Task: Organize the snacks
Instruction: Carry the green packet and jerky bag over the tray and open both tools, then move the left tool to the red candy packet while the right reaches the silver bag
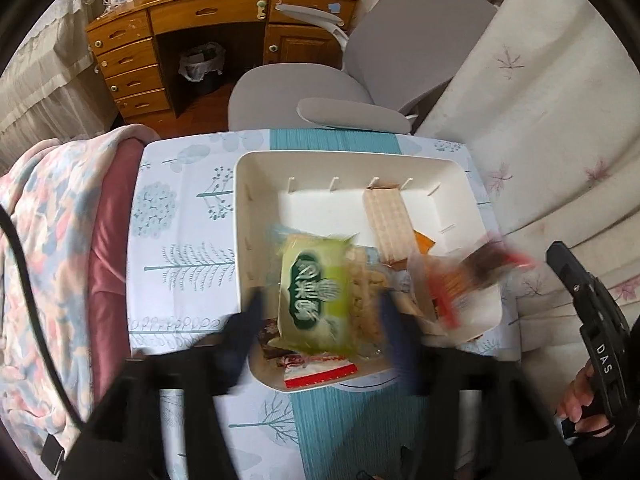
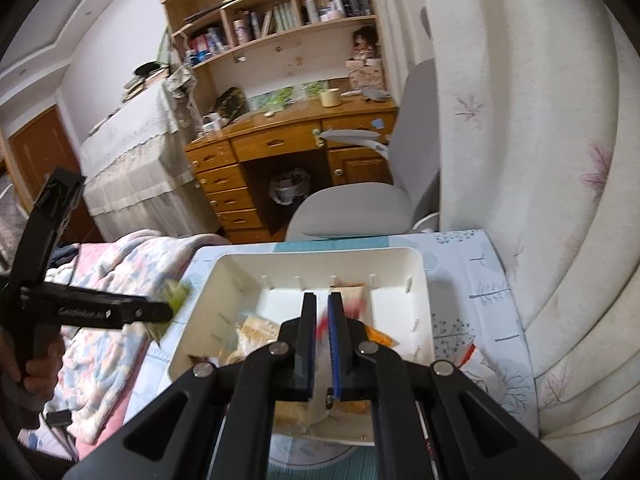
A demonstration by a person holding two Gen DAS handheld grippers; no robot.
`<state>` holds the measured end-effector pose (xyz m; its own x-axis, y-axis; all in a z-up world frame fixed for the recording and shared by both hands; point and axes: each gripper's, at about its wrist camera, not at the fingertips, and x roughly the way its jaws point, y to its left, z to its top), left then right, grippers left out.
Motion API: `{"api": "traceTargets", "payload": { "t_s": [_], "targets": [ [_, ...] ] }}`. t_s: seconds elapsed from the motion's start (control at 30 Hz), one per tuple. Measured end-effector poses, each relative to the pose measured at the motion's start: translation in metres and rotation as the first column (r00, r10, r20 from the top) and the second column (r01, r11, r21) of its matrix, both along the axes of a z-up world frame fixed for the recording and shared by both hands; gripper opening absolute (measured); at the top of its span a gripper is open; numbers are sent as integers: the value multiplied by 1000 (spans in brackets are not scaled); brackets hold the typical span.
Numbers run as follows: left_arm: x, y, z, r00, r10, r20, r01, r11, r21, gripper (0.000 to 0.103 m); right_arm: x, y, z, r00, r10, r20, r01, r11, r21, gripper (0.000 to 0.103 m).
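Snacks (image 1: 384, 232): several lie in your white bin (image 1: 256, 168).
Left gripper (image 1: 320, 312): fingers apart around the green packet (image 1: 316, 296), not pressing it.
Right gripper (image 2: 322, 312): fingers together on a red-marked wrapper (image 2: 352, 306).
Left to do: placing both.

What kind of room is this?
Probably a bedroom or study at home: a wooden desk with drawers, shelves of books and bottles, and a soft flowery blanket by the table.
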<state>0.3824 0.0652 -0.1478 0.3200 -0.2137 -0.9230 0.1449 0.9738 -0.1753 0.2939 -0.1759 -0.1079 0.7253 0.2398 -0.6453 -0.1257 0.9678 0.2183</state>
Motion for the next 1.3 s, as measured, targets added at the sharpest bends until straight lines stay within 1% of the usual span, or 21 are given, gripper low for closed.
{"api": "traceTargets", "payload": {
  "t_s": [0.13,0.17,0.23,0.3,0.37,0.47,0.6,0.83,0.97,1.03,1.1,1.17,1.3],
  "targets": [
    [-3,2,3,1000,-2,7,2,1000,4,74,0,-1,-1,999,-37,-20,37,999,3,7],
    [-5,2,4,1000,0,8,0,1000,8,74,-1,-1,-2,999,-43,-26,44,999,4,9],
    [-9,3,6,1000,0,10,0,1000,9,75,-4,-4,-3,998,-58,-35,58,998,0,18],
    [-14,3,8,1000,0,14,0,1000,1,75,-10,-8,-2,996,-76,-37,76,997,1,33],
    [-20,2,12,1000,2,23,-2,1000,-2,76,-17,-11,0,995,-87,-38,88,996,15,38],
    [-32,0,16,999,3,35,-3,1000,-3,79,-28,-17,4,994,-103,-38,104,994,23,42],
    [-50,-5,21,999,5,42,-4,1000,-15,79,-44,-26,9,992,-118,-39,119,992,30,51],
    [-82,-21,25,999,20,34,-19,999,-32,80,-68,-49,11,990,-124,-65,127,991,33,55],
    [-101,-34,26,999,36,33,-35,998,-52,80,-77,-62,9,990,-111,-92,116,992,51,63],
    [-111,-43,26,998,43,38,-41,998,-56,81,-81,-67,8,990,-100,-100,106,993,58,65],
    [-117,-50,23,998,44,36,-42,998,-56,84,-84,-74,7,990,-88,-113,96,994,60,66],
    [-125,-60,19,999,45,30,-44,998,-54,84,-86,-81,5,989,-82,-125,91,994,63,66],
    [-138,-80,9,999,42,25,-40,998,-55,84,-87,-100,-1,984,-75,-163,90,992,89,72]
  ]
}}
